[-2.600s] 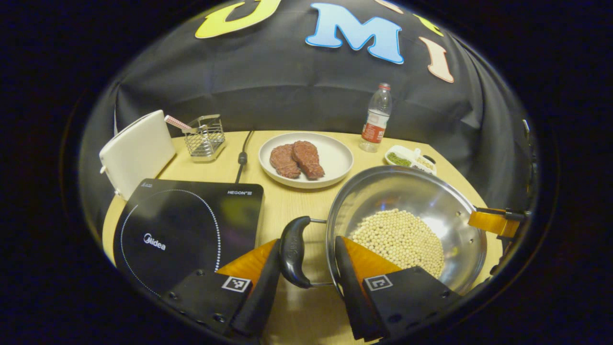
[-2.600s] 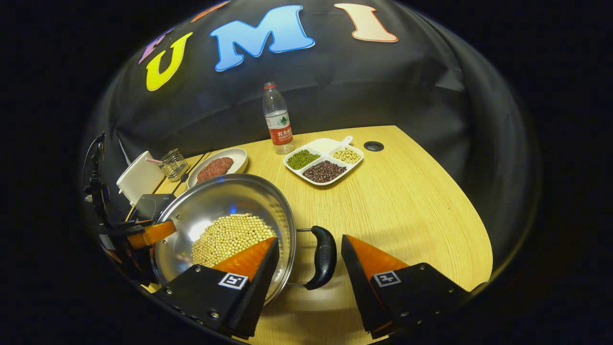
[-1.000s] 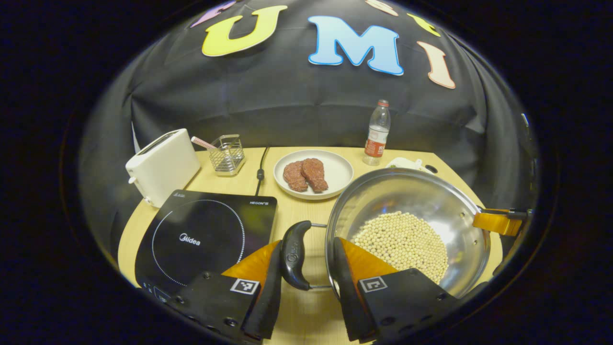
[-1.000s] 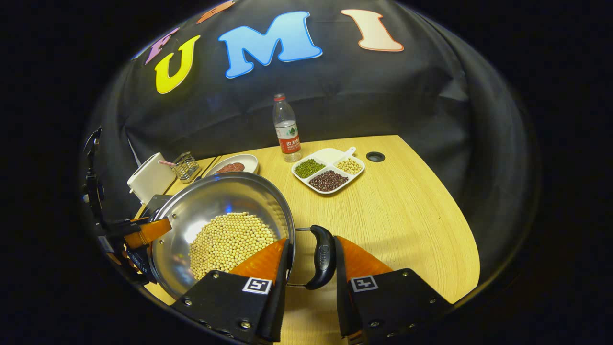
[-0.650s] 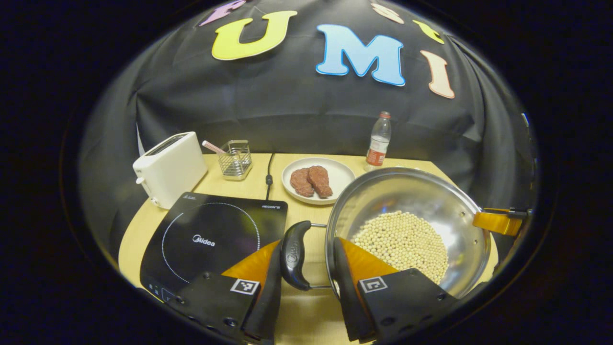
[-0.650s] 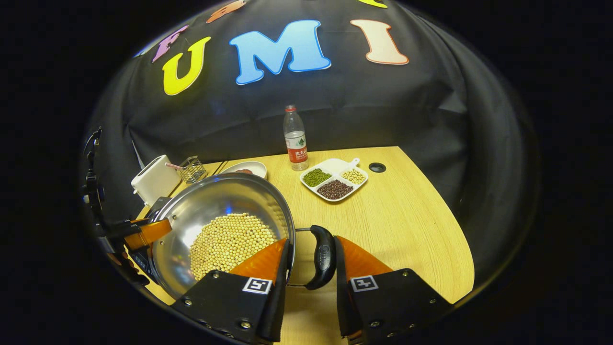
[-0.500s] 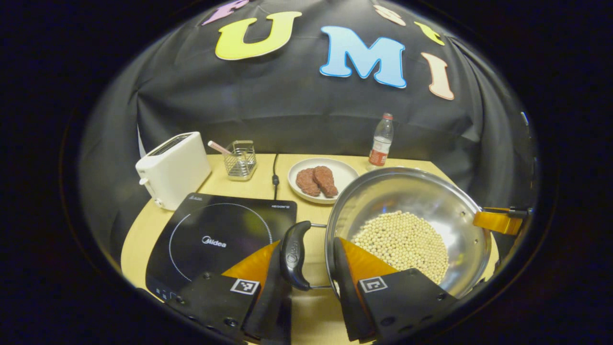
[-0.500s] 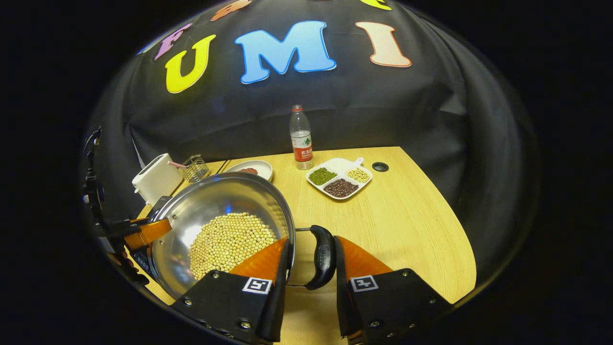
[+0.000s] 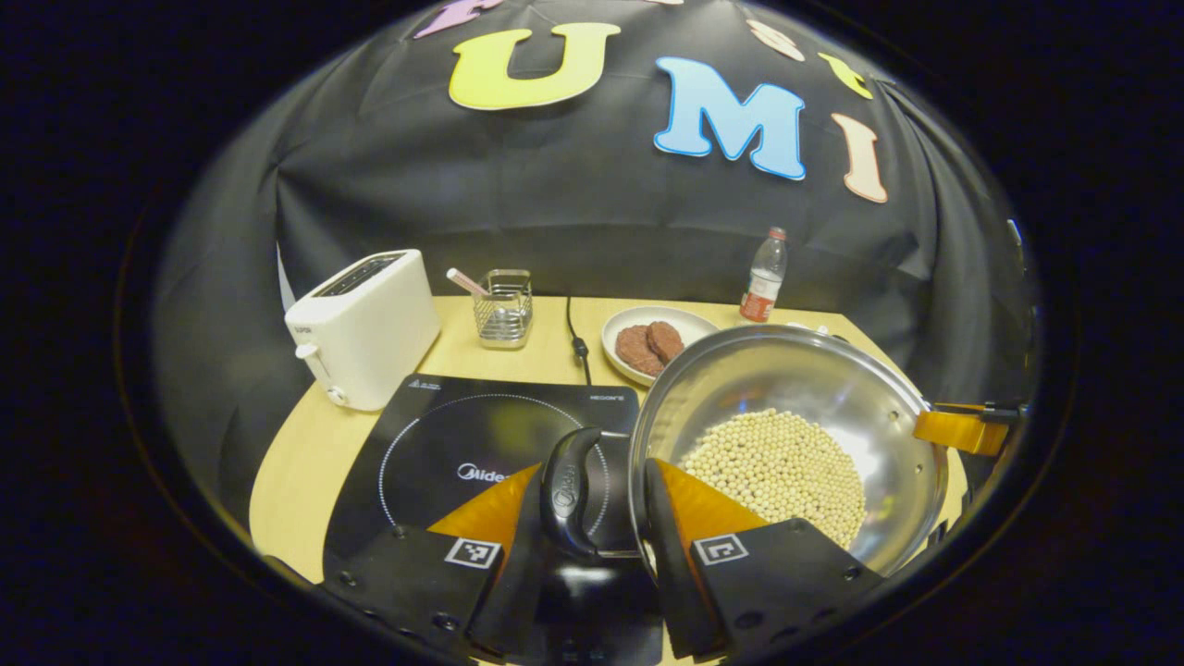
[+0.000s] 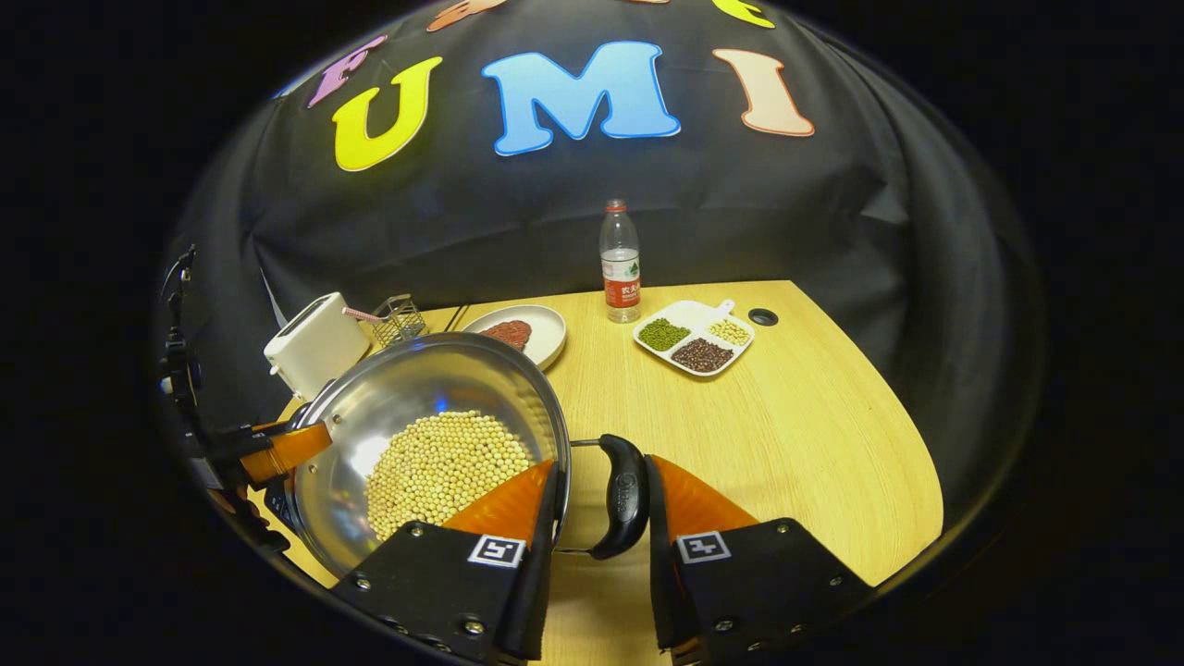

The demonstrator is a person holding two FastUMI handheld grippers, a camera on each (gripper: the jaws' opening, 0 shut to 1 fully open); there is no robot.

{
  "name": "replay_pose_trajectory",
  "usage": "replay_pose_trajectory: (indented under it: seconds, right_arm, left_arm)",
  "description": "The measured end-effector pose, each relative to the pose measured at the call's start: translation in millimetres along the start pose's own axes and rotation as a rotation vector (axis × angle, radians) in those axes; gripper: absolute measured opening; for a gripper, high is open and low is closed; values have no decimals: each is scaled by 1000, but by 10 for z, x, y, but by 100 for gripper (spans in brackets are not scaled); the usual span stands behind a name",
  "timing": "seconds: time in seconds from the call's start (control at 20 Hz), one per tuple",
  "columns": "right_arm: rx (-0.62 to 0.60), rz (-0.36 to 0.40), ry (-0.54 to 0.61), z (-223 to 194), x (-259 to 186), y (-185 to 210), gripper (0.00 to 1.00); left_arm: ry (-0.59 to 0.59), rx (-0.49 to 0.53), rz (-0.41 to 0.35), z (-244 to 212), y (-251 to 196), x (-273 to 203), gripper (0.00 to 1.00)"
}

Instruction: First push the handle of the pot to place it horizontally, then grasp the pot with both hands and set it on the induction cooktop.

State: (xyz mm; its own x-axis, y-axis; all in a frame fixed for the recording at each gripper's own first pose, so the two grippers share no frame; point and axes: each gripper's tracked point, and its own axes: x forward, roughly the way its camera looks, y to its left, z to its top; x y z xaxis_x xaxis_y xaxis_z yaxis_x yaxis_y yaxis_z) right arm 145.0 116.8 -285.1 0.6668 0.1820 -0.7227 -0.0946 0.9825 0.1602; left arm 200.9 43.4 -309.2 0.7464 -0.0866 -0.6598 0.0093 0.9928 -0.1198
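Setting: wooden bench against a black cloth wall, crowded with kitchen things around the pot.
Pot: steel pot, held up at both side handles, hanging partly over the right edge of the induction cooktop, not yet centred on its ring.
Left gripper: closed down on the pot's left handle, both fingers pressing its black grip.
Right gripper: clamped likewise on the right handle, fingers snug on either side.
Step in hand: carrying the pot toward the cooktop, by the look of it; handles already level.
Doing it well: keep both grippers at one height so the rim stays flat; travel slowly toward the toaster side of the pot until the base sits over the dotted ring; lower straight down, then let go only once the base rests flat.
Risk: any tilt likely to send the loose fill rolling and shift the weight toward one handle.
Pot contents: pale round soybeans, heaped in the bottom, well below the rim.
Plate: behind the pot, two reddish-brown meat pieces.
Divided dish: far side of the pot, green, dark red and pale beans, one kind per compartment.
Wire basket: beyond the cooktop, a pink-tipped stick leaning out.
Bottle: upright at the wall, fill level unclear.
Toaster: just left of the cooktop.
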Motion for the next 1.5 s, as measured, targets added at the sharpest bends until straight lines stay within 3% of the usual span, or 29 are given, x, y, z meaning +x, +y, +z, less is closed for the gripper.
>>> replay_pose_trajectory:
  seconds: [0.45,0.85,1.25,1.5]
  right_arm:
    - [5,12,-5,-40,18,494,45]
    - [-15,21,-11,-17,79,964,45]
    - [-14,26,-10,-68,207,1447,45]
    - [-8,29,-6,-105,314,1707,45]
  left_arm:
    - [-8,3,10,49,510,-98,58]
    - [-16,-12,19,57,1024,-171,65]
    - [-9,-6,26,46,1570,-110,58]
    - [-7,9,34,64,1856,-44,65]
